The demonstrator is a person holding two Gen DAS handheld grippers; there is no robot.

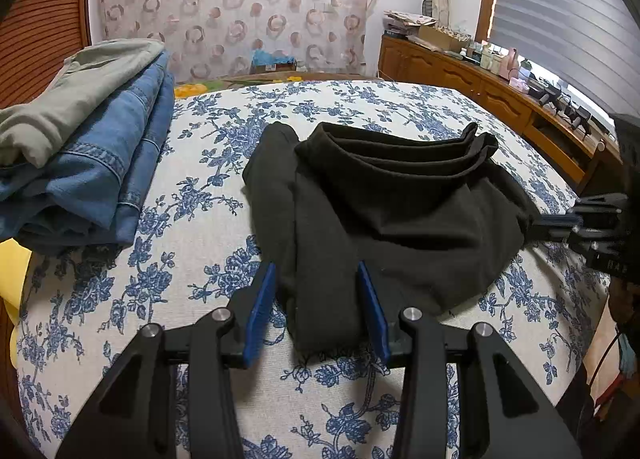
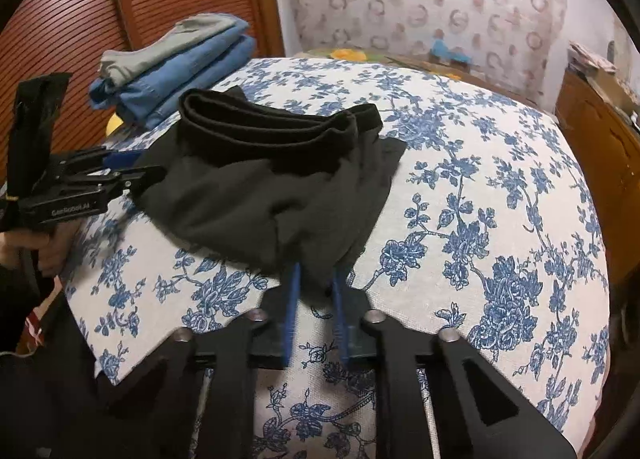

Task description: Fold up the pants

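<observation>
On the bed (image 1: 224,127), over its blue-flowered sheet, the black pants (image 1: 384,219) lie in a loose, partly folded heap near the middle, the doubled waistband at the far side, toward twelve o'clock in both wrist views. The left gripper (image 1: 320,291) points down at the near edge of the heap; its blue fingers (image 1: 260,311) stand apart on either side of a narrow fold of the cloth, and whether the pads press on that fold I cannot tell. The right gripper (image 2: 316,291) meets the pants at their near corner, its fingers (image 2: 291,311) drawn close with the hem of black cloth caught between them; seen from the left wrist, it reaches in from three o'clock and its tips disappear into the fabric's edge. A hand (image 2: 48,251) grasps the left gripper's handle at nine o'clock in the right wrist view. A stack of folded clothes (image 1: 92,131), grey over blue denim, sits at ten o'clock, well apart from the pants.
</observation>
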